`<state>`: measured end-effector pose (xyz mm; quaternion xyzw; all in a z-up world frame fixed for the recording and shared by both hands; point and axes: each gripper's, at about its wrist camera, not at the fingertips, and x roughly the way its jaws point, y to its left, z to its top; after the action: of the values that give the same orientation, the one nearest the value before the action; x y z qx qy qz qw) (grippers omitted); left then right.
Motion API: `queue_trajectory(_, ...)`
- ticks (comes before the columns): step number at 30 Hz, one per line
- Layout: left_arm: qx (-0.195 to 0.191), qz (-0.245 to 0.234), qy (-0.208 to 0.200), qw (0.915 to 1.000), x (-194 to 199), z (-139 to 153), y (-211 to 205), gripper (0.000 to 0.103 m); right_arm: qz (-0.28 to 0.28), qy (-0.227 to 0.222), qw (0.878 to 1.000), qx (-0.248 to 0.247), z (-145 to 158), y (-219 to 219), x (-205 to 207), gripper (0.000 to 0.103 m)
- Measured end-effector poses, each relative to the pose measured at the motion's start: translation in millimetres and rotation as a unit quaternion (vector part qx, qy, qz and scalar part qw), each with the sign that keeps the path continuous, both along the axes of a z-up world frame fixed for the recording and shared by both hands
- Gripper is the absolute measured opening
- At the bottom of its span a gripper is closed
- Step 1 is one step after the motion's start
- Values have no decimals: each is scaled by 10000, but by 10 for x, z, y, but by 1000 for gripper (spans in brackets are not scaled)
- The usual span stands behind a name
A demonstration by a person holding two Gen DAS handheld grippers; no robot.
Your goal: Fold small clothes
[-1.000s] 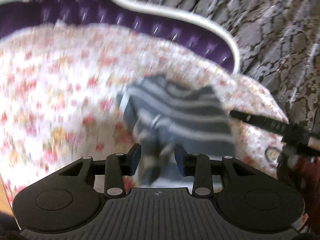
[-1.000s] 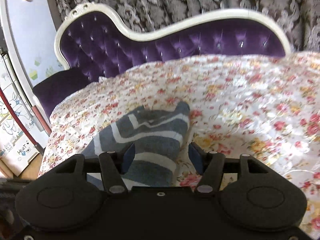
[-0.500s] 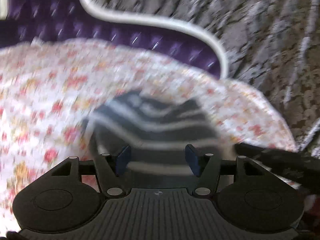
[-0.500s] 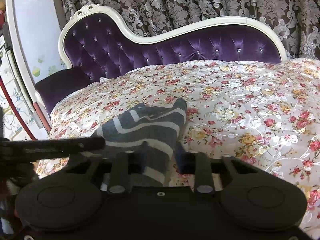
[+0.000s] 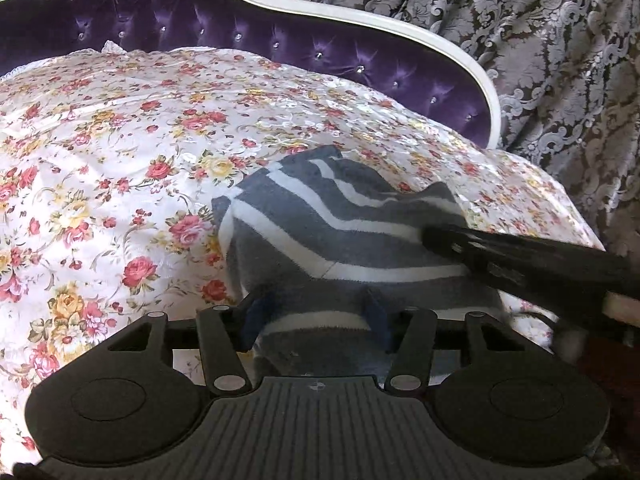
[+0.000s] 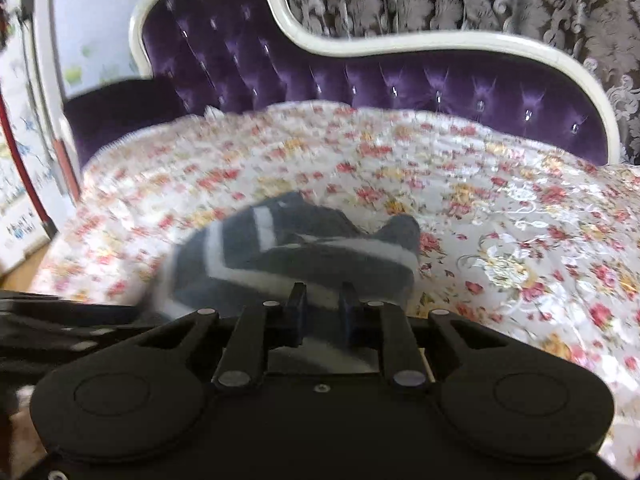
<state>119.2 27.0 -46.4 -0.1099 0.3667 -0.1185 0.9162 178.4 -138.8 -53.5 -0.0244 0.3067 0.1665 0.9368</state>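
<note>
Since a second ago my left gripper has been letting go, its fingers now gaping around the striped garment, while my right gripper is pinching its near edge. The garment is lying bunched on the floral bedspread, below the purple headboard; I am judging the fold only partly done.

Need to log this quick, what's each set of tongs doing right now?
Left tongs: open, fingers either side of the sock.
Right tongs: shut on the sock.
</note>
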Motion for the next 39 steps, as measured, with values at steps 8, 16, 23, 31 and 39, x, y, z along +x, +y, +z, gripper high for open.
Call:
queue_trajectory(8, 26, 40, 104, 9999, 44, -17, 0, 59, -129, 61, 9998, -149, -27, 9, 200, 25)
queue_trajectory(16, -149, 184, 325, 9992, 67, -55, 47, 68, -120, 234, 9981, -553, -10, 134, 620, 31)
queue_trajectory(23, 62, 226, 153, 9996, -15, 106, 48, 76, -183, -382, 9991, 4, 355, -85, 255, 66)
queue_trajectory(31, 316, 594, -316, 9972, -245, 438, 145, 103, -257, -718, 9948, 670, 616, -276, -347, 102)
queue_trajectory(39, 487, 636, -385, 9960, -468, 558, 135, 103, -533, -426, 9923, 1034, 560, -319, -794, 102)
